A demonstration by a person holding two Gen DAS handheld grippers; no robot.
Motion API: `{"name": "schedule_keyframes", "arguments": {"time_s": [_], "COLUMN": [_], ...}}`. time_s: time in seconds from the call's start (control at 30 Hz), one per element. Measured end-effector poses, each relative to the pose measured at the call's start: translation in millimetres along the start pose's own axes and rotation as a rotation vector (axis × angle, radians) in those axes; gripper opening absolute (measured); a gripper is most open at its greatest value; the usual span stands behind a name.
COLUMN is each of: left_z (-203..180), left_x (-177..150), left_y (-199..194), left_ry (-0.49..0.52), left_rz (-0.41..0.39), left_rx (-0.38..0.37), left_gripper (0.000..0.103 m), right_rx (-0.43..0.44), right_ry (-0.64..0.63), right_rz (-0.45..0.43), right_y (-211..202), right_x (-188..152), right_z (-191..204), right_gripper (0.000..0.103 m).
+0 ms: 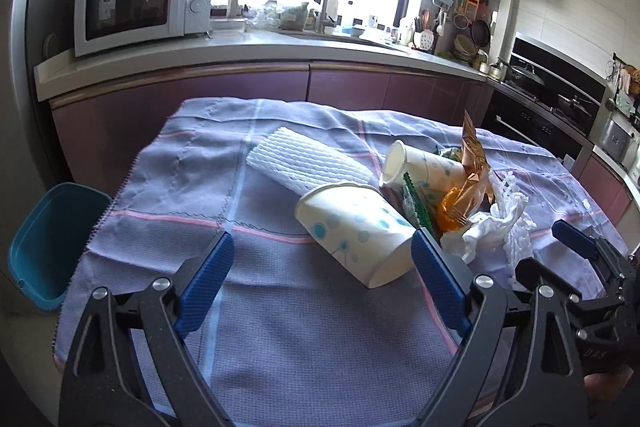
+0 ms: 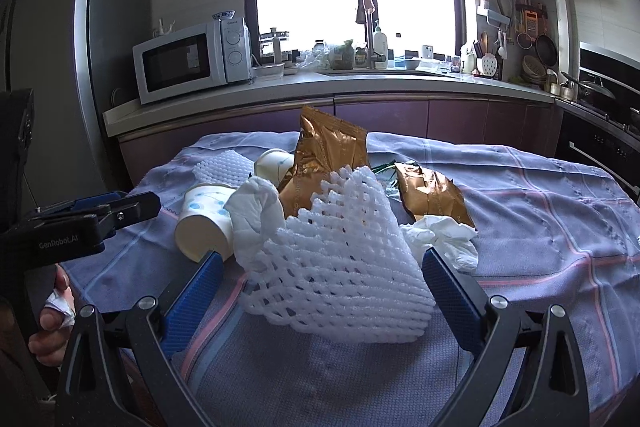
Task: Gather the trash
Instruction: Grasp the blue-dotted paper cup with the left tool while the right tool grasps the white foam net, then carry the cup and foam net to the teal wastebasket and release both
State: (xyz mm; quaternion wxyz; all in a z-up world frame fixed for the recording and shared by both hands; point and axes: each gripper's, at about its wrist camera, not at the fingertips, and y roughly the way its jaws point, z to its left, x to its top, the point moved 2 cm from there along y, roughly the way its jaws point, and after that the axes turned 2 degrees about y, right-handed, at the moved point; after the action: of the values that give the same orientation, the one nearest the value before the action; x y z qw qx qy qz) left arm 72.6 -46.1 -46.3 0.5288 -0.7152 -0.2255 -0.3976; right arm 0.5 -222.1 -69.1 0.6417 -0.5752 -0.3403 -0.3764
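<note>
At far left in the left wrist view, a teal bin (image 1: 48, 247) stands below the table edge, beside the checked lavender cloth (image 1: 180, 187) covering the table. The left gripper (image 1: 322, 259) hangs over the near part of the cloth with its blue fingers (image 1: 208, 283) spread wide and nothing clamped; the base of a toppled paper cup (image 1: 352, 231) with blue dots lies between the fingertips, close to the right-hand finger, and whether it touches that pad cannot be told. Behind the cup lies a flat white foam sheet (image 1: 304, 163), and to its right a second paper cup (image 1: 420, 163) rests on its side, mouth toward the left. Further right sit an orange peel (image 1: 450, 213), a gold foil wrapper (image 1: 474, 151) standing on end, and crumpled white tissue (image 1: 492, 227). In the right wrist view, the right gripper (image 2: 322, 267) is likewise wide open, its fingers (image 2: 452, 291) flanking a white foam net sleeve (image 2: 340, 259) that sits on the cloth between them, with no pad visibly pressing it. To the right of the net lie a second gold wrapper (image 2: 432, 195) and another tissue wad (image 2: 448, 239). All trash items remain on the table, clustered at its centre.
</note>
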Motion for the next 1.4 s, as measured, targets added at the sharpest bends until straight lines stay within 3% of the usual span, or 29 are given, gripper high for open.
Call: {"name": "schedule_keyframes", "arguments": {"time_s": [0.17,0.43,0.67,0.87,1.07,1.4], "left_z": [-1,-2,-12,-14,-5,0], "left_x": [-2,1,0,3,9,17], "left_y": [25,51,55,52,41,61], "left_ry": [-0.03,-0.064,-0.047,-0.033,-0.06,-0.135], "left_rz": [0.094,0.165,0.177,0.164,0.143,0.228], "left_rx": [-0.058,-0.116,-0.127,-0.13,-0.175,-0.271], "left_gripper": [0.077,0.066,0.062,0.063,0.073,0.076], "right_rx": [-0.007,-0.022,-0.004,0.017,0.056,0.085], "right_ry": [-0.016,-0.036,-0.03,-0.003,0.053,0.097], "right_rz": [0.021,0.041,0.067,0.086,0.069,0.028], "right_y": [6,16,23,25,17,4], "right_x": [-8,-11,-13,-13,-7,2], "right_z": [-1,-3,-8,-18,-34,-50], "right_gripper": [0.096,0.092,0.077,0.048,0.023,0.019]}}
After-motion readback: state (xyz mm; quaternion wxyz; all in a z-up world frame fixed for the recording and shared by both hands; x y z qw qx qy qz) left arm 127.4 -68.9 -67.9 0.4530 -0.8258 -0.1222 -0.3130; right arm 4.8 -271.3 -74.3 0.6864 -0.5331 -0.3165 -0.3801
